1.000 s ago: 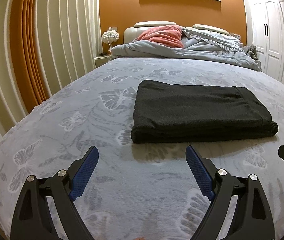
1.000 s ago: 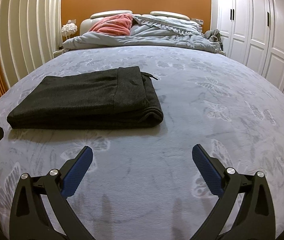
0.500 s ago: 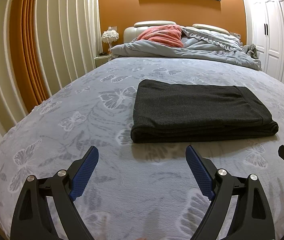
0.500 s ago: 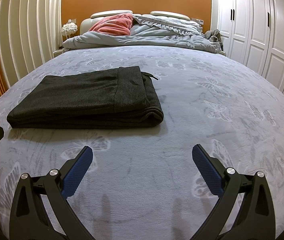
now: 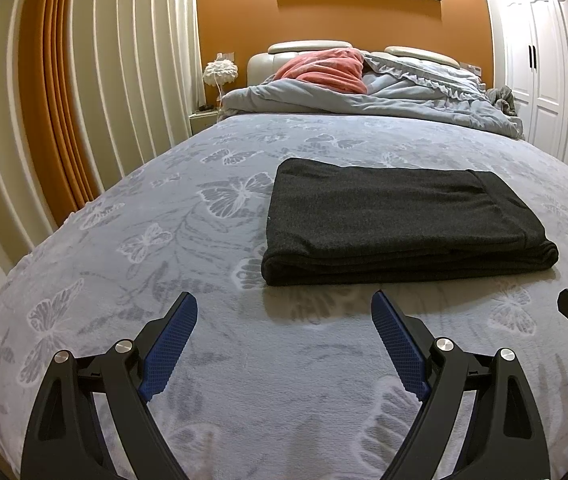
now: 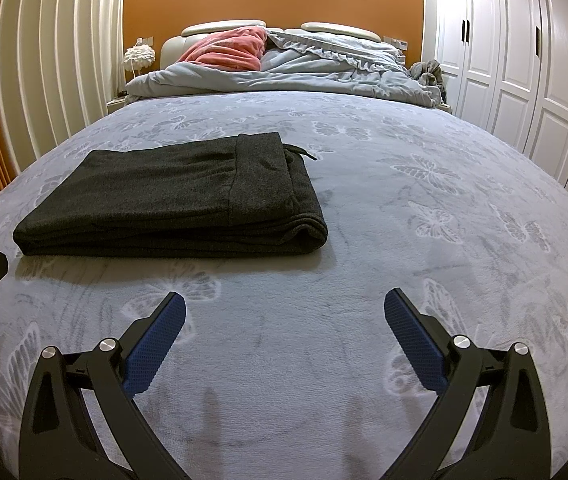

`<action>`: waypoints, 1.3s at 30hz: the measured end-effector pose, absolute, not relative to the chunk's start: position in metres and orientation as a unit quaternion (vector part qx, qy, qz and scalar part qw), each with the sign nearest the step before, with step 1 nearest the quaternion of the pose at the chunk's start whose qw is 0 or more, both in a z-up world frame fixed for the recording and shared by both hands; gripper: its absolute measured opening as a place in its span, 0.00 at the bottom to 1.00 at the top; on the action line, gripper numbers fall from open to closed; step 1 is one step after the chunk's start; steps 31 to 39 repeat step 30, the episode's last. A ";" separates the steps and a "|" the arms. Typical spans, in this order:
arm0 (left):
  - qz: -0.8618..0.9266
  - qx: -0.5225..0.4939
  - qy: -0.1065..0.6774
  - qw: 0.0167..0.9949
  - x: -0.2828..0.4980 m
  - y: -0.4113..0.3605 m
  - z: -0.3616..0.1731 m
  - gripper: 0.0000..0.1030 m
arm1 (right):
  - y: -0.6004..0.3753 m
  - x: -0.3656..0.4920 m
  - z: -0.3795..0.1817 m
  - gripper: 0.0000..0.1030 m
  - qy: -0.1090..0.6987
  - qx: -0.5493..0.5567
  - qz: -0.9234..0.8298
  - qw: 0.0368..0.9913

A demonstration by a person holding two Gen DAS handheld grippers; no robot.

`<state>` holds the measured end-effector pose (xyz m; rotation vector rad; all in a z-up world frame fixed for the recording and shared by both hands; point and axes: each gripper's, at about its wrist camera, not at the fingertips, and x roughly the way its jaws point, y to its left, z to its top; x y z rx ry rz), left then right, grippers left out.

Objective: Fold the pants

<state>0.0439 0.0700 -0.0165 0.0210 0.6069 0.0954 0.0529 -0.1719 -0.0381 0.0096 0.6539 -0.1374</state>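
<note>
Several layers of dark pants (image 5: 400,220) are seen stacked in a neat flat rectangle on the bed (image 5: 187,236), waistband and drawstring at the right end, as folded pants would lie. The left gripper (image 5: 284,308) and right gripper (image 6: 284,304) are held short of it, jaws spread wide and empty. The soft, light knit is judged likely to sag and slide apart unless taken by the thick folded edge

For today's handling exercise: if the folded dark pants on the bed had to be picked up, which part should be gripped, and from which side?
Probably grip the pants at their thick rounded fold edge, the near side facing both cameras, coming in low over the bedspread. The layers stack there, so one pinch should catch them all. Both the left gripper and right gripper are open and aimed that way.
</note>
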 end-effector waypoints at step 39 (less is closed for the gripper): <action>0.032 0.024 0.307 0.951 0.054 0.083 -0.022 0.84 | -0.173 0.053 -0.038 0.95 0.321 0.003 -0.066 0.945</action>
